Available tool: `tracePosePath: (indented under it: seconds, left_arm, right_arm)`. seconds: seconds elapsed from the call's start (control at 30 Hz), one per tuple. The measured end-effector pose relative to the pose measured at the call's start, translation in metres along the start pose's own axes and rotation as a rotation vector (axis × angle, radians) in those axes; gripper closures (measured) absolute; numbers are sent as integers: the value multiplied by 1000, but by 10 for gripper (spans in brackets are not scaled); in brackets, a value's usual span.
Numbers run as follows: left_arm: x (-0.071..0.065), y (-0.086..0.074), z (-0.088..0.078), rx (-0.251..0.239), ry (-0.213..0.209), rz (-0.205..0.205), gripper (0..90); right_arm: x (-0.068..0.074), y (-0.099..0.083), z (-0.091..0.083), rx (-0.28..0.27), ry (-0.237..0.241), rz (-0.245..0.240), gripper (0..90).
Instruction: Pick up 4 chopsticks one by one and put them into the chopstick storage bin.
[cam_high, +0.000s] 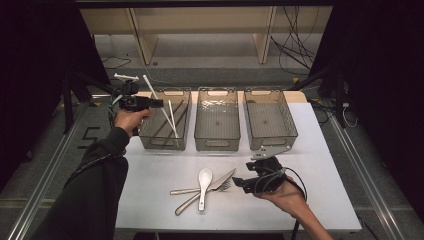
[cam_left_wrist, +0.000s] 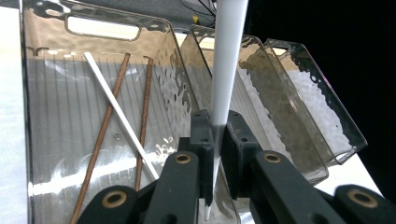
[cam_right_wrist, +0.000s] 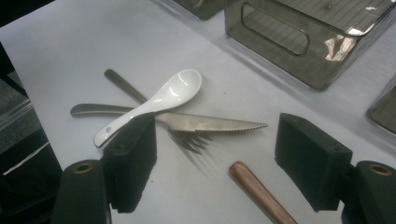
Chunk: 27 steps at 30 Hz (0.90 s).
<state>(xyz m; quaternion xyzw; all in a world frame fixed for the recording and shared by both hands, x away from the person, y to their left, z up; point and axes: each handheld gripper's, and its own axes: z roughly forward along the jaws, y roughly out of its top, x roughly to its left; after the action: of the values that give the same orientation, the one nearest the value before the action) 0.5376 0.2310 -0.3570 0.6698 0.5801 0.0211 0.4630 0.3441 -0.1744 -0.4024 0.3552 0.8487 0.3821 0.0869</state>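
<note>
Three bins (cam_high: 217, 120) stand side by side at the back of the surface (cam_high: 310, 190). Chopsticks (cam_high: 161, 122) lie in the left one. A spoon (cam_high: 203, 185), knife (cam_high: 220, 181) and fork (cam_high: 200, 196) lie crossed in front.

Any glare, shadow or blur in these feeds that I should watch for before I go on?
High view: surroundings very dark, white table evenly lit, cutlery small and soft. Left gripper view: bright glare on the rippled wall of the clear bin; the white chopstick held in the fingers looks washed out. Right gripper view: sharp, fork shadowed under the knife, highlights on the spoon.
</note>
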Motion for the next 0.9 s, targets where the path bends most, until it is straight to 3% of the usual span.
tracePosePath:
  seconds: [0.7,0.9]
  left_arm:
    - [1,-6,18,84,46,11,813]
    - [2,-6,18,76,59,10,780]
  right_arm:
    - [-1,0,-1,-2,-2,1,303]
    - [0,0,-1,-5,-4,-3,304]
